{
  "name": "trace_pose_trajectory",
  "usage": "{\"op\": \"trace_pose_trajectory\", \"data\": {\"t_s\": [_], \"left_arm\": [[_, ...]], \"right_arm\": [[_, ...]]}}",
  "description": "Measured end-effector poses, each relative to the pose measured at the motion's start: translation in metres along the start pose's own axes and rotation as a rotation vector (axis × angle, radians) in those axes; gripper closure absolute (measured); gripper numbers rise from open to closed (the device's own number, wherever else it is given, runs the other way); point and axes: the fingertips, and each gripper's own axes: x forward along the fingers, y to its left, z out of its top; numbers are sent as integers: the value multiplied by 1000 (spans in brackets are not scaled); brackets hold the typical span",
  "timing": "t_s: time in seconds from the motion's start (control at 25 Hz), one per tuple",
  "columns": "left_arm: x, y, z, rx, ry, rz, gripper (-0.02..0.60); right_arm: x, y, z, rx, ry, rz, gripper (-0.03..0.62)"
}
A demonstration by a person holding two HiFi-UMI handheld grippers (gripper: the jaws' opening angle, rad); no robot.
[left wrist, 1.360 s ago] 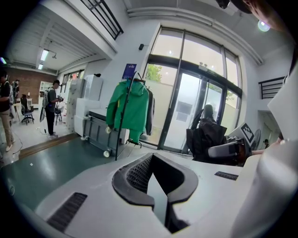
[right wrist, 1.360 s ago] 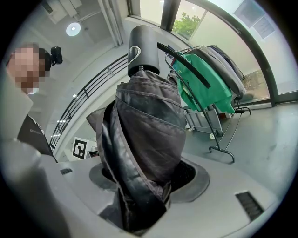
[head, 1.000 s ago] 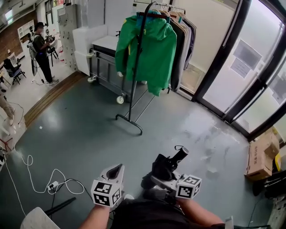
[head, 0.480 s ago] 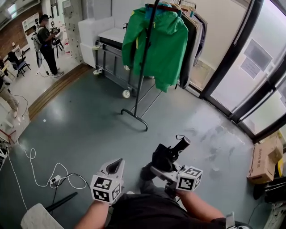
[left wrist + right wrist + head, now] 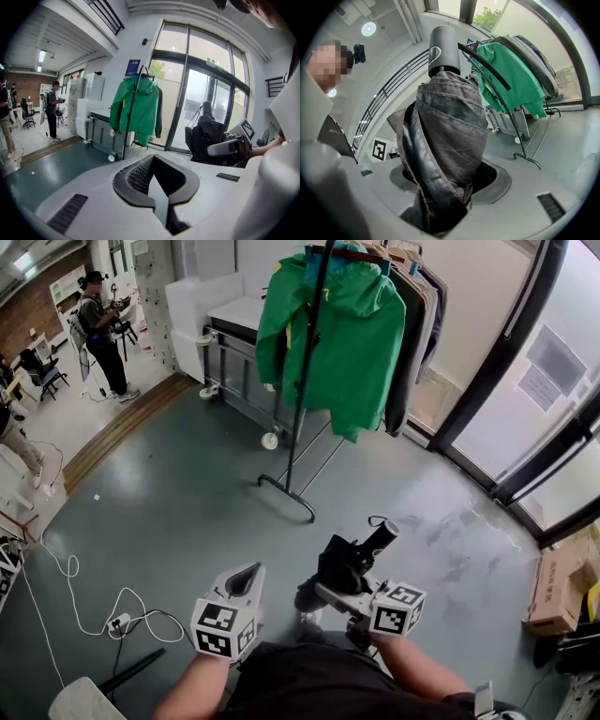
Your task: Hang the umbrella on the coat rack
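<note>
The folded black umbrella (image 5: 349, 565) stands clamped in my right gripper (image 5: 330, 594), its round handle (image 5: 381, 539) with a wrist loop pointing ahead. In the right gripper view the umbrella (image 5: 449, 136) fills the middle, with the jaws shut on its fabric. My left gripper (image 5: 246, 576) is held beside it at lower left, its jaws shut with nothing in them. The black coat rack (image 5: 305, 381) stands a few steps ahead, carrying a green jacket (image 5: 342, 334) and darker coats. The rack (image 5: 132, 112) also shows in the left gripper view, as does the umbrella (image 5: 206, 136).
A grey wheeled cart (image 5: 234, 362) stands behind the rack. Glass doors (image 5: 544, 381) run along the right, with a cardboard box (image 5: 561, 582) by them. A white cable (image 5: 94, 606) lies on the floor at left. People (image 5: 98, 329) stand at far left.
The coat rack and green jacket have come nearer and lower in the head view. Both grippers have travelled forward toward it, and the umbrella stays in the right one.
</note>
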Motion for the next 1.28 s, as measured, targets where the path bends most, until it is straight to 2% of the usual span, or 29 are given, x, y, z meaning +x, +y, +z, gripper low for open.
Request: {"op": "trace_pose_trajectory", "data": {"t_s": [0.32,0.6,0.92,1.16,1.28], "left_arm": [[44,11,32,-2,11,16,566],[82,20,53,-36,4,38,566],[117,20,82,-22,-12,68,566],[139,14,94,-18,-26,76,566],[145,10,89,-15,-3,71,566]], "right_arm": [[14,-39,38,-2,14,20,336],[23,-73,66,-5,22,47,336],[25,-105,99,-23,17,76,336],[27,-126,108,-21,25,93,336],[28,-133,106,-14,37,89,336]]}}
